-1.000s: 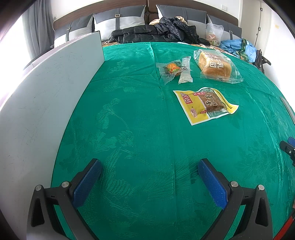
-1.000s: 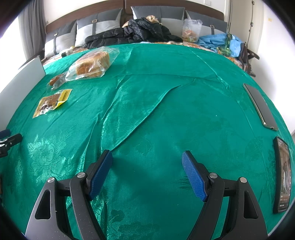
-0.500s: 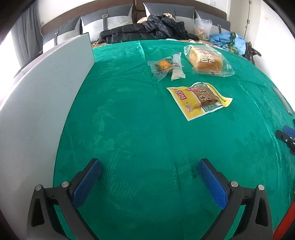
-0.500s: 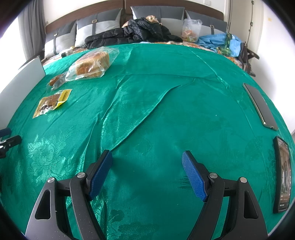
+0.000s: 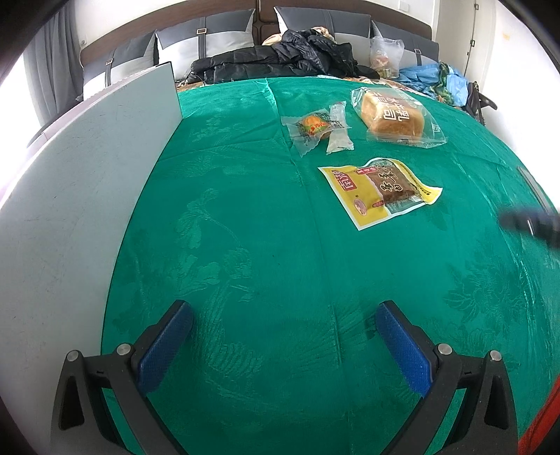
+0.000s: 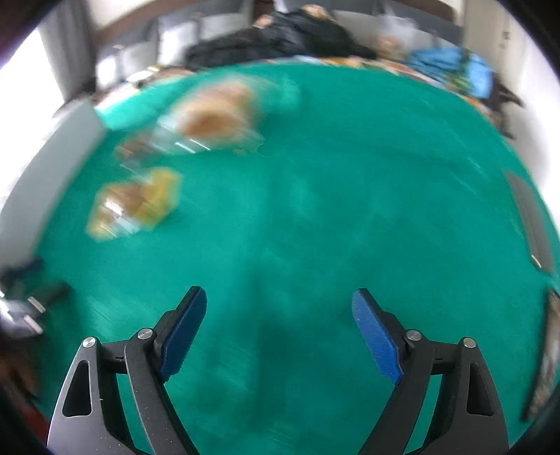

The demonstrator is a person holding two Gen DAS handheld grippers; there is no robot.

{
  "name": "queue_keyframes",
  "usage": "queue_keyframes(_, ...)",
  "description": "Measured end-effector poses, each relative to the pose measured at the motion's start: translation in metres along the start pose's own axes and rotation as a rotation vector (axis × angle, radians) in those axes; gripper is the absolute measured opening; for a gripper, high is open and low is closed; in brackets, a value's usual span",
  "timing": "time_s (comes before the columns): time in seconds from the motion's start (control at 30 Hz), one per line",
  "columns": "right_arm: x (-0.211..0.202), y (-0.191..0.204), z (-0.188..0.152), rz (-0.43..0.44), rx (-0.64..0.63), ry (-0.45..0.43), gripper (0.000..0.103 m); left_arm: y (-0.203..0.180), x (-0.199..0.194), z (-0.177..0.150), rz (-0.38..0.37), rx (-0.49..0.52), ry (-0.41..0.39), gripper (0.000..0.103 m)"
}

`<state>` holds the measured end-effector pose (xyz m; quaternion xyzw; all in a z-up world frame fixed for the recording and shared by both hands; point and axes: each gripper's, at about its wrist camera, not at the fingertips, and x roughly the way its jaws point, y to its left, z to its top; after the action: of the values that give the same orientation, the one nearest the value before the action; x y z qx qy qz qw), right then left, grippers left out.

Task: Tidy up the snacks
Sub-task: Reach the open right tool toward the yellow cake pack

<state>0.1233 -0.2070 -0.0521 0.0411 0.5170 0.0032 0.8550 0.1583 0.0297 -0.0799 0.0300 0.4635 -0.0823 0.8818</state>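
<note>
Bedroom setting. A bed covered with a green patterned cloth (image 5: 245,217) fills the view. Behind it, a dark headboard (image 5: 115,45) with grey-and-white cushions (image 5: 206,38); black clothing (image 5: 287,57) and blue fabric (image 5: 434,78) lie near the pillows. White walls (image 5: 451,21); grey curtain (image 5: 52,66) and bright daylight at left; a pale grey panel (image 5: 70,196) stands alongside.
</note>
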Motion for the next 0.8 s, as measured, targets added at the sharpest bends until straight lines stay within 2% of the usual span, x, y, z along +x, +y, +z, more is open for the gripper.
queue_keyframes(0.1,0.013,0.056,0.042,0.106,-0.085,-0.010,0.087,0.000,0.000,0.000,0.000,0.000,0.000,0.103)
queue_keyframes(0.2,0.034,0.110,0.072,0.159,-0.194,0.008,0.087,0.000,0.000,0.000,0.000,0.000,0.000,0.103)
queue_keyframes(0.27,0.048,0.139,0.081,0.174,-0.278,0.009,0.086,0.000,0.000,0.000,0.000,0.000,0.000,0.103)
queue_keyframes(0.4,0.080,0.173,0.076,0.155,-0.457,0.087,0.084,0.000,0.000,0.000,0.000,0.000,0.000,0.103)
queue_keyframes(0.43,0.085,0.175,0.072,0.160,-0.498,0.109,0.083,0.000,0.000,0.000,0.000,-0.001,0.000,0.103)
queue_keyframes(0.5,0.080,0.170,0.066,0.195,-0.564,0.097,0.075,0.000,0.000,0.000,0.000,-0.001,0.000,0.103)
queue_keyframes(0.53,0.077,0.164,0.064,0.210,-0.583,0.106,0.067,0.000,-0.001,0.000,0.001,-0.001,0.000,0.103)
queue_keyframes(0.57,0.072,0.156,0.059,0.220,-0.620,0.118,0.063,0.000,-0.001,0.000,0.001,-0.002,0.000,0.103)
queue_keyframes(0.73,0.043,0.098,0.032,0.229,-0.747,0.186,0.060,0.000,-0.001,0.001,0.001,-0.002,-0.001,0.103)
queue_keyframes(0.8,0.030,0.070,0.021,0.161,-0.764,0.174,0.061,0.000,-0.001,0.001,0.001,-0.002,0.000,0.103)
